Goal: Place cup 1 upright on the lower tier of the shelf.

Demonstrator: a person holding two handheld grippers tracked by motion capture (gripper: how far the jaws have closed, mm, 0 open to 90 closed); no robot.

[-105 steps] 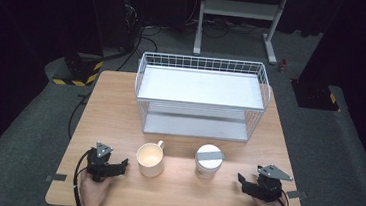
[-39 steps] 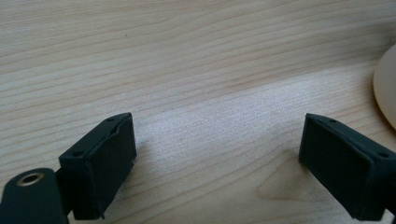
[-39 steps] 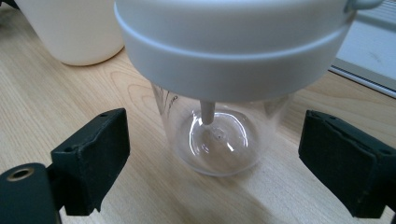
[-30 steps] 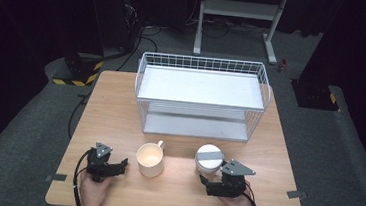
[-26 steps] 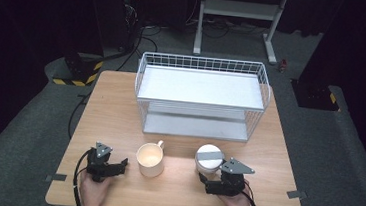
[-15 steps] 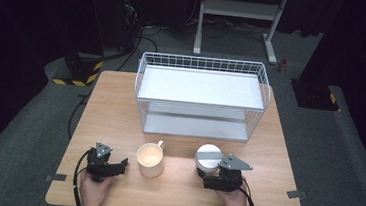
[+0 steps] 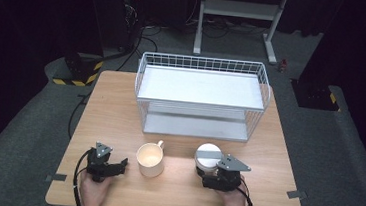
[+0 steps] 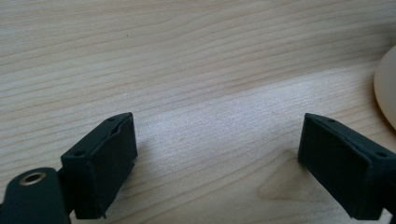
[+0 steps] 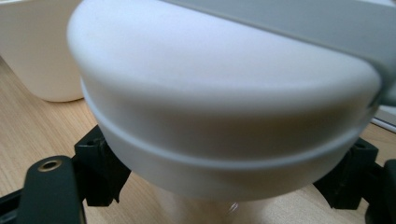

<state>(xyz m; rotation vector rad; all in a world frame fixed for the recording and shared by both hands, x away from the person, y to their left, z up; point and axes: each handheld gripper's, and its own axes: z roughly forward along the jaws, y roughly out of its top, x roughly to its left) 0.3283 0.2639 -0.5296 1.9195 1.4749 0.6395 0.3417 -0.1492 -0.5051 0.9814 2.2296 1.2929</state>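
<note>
My right gripper (image 7: 213,173) has been closing around the white-lidded jar (image 7: 208,156), which stands at the tabletop's (image 7: 121,102) near edge beside the cream mug (image 7: 150,159). Its jaws flank the jar below the lid; I can't tell whether the pads touch yet. My left gripper (image 7: 115,165) rests spread and empty. Risk: a grip on the clear wall under the wide lid could slip, or tip the jar into the mug.

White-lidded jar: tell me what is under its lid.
Under the white lid the right gripper has its jaws at either side of a clear jar body. The lid covers the contact and the contents.
</note>
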